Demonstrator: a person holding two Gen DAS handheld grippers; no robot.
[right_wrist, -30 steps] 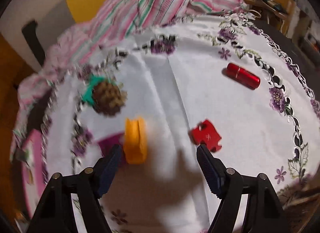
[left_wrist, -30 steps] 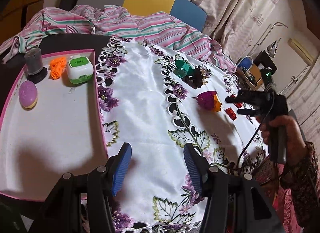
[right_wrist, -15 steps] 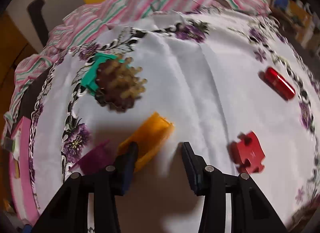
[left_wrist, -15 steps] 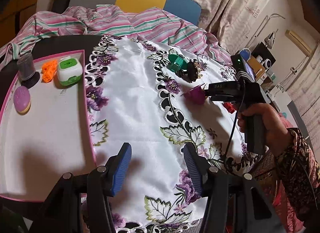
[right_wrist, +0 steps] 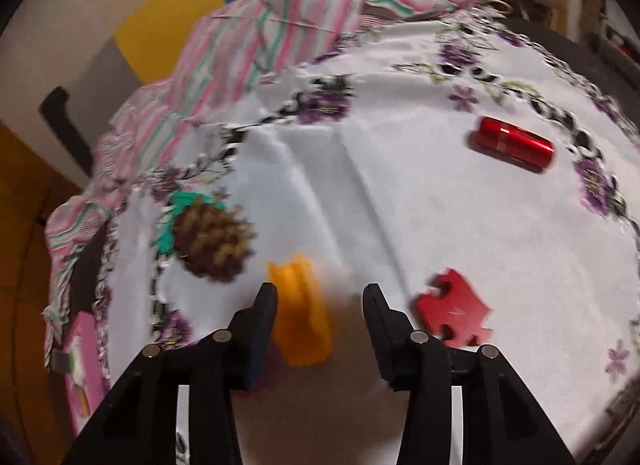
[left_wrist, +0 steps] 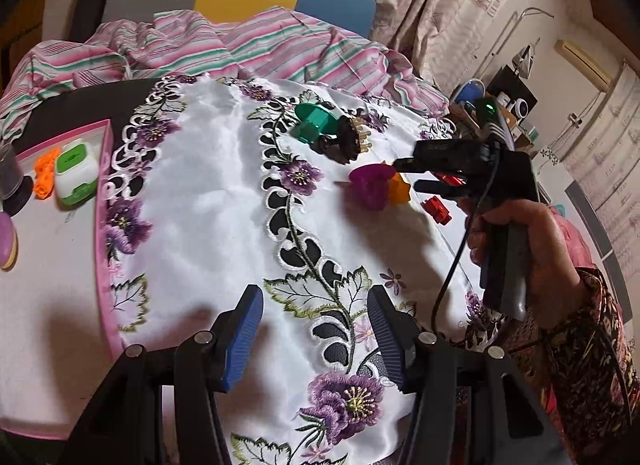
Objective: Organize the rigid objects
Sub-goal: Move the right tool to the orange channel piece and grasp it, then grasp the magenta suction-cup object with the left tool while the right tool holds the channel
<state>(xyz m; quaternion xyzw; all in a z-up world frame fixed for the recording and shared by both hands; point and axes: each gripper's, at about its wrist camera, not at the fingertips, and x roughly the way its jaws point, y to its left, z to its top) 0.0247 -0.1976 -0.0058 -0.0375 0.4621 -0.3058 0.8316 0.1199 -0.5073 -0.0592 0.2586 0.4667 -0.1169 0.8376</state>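
Observation:
My right gripper hangs over the white embroidered cloth with an orange block between its jaws. The jaws are opening: the block lies against the left finger and the right finger stands apart from it. The left wrist view shows this gripper at the orange block, beside a purple toy. A red puzzle piece lies just right of the jaws and a red cylinder farther back. My left gripper is open with nothing in it, above the cloth's near edge.
A brown spiky piece leans on a green one at the back. The pink-rimmed tray at the left holds a green-and-white box, an orange piece, a dark cylinder and a purple oval. Striped fabric lies behind.
My right gripper came down around the orange block, its jaws narrowed and then widened a little. My left gripper drifted to the right, so the tray slid leftward in its view.

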